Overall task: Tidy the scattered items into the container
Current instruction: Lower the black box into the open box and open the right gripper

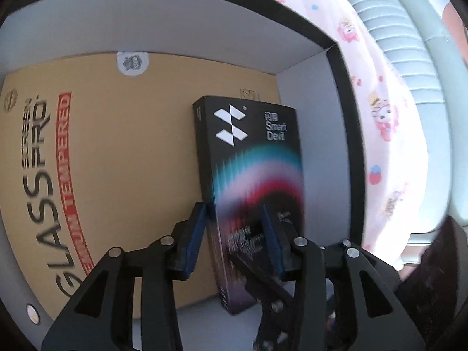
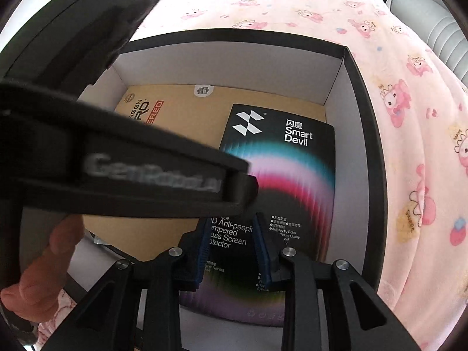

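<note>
A black-rimmed box with white walls (image 1: 340, 87) (image 2: 234, 36) stands open on the bed. On its floor lies a flat tan "Glass Pro Tempered" pack (image 1: 117, 161) (image 2: 181, 117). A black "Smart Devil" screen-protector box (image 1: 254, 152) (image 2: 286, 175) rests on that pack, against the right wall. My left gripper (image 1: 234, 231) (image 2: 245, 188) reaches in from the left and straddles the black box's left edge, pads apart and not pressing. My right gripper (image 2: 234, 245) hovers over the box's near end, its blue pads a narrow gap apart with only the printed face showing between them.
A pink cartoon-print bedspread (image 2: 409, 117) (image 1: 380, 117) surrounds the container. Ribbed grey cushions (image 2: 438, 29) lie beyond it at the right. A person's hand (image 2: 38, 278) holds the left gripper at the lower left. The two grippers are close together over the container's near side.
</note>
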The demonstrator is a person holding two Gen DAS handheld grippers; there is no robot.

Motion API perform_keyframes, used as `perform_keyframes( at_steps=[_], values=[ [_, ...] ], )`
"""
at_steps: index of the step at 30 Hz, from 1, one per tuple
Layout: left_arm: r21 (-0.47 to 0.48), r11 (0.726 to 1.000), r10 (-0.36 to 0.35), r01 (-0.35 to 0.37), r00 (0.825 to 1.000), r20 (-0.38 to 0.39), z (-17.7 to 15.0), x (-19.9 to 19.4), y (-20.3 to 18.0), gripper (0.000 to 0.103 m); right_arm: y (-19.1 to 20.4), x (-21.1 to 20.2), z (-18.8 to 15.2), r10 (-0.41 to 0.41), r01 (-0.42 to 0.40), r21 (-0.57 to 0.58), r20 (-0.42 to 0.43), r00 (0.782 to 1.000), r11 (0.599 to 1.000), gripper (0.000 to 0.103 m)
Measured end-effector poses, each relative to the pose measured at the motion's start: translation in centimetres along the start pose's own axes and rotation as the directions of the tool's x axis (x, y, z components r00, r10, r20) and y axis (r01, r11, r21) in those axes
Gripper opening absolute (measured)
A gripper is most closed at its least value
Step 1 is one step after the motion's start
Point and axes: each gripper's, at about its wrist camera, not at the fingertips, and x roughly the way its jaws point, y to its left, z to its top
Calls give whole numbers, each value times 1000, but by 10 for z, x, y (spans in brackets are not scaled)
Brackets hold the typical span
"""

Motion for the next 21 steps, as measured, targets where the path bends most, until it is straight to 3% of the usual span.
perform_keyframes(
  at_steps=[3,5,12,16,19,21],
  values=[
    [0,999,52,-52,995,88,-13,-22,7,39,-4,-8,-5,-1,1,16,13,1000,1000,26],
    [-10,996,89,-88,991,103,-19,-28,12,39,-7,-14,-8,-9,9,27,26,1000,1000,26],
    [-31,999,-25,24,999,-29,-18,-3,17,40,-13,-19,-23,-10,10,42,0,1000,999,26],
    [-11,1000,-12,12,1000,-22,-13,-1,18,43,-21,-28,-32,17,-17,71,0,1000,997,26],
    [-13,998,-60,61,998,35,-14,-18,26,43,-23,-42,-38,-1,-1,73,26,1000,997,27],
    [19,999,-31,29,991,133,-22,-42,26,43,-24,-59,-43,-36,31,68,67,997,997,28]
  ],
)
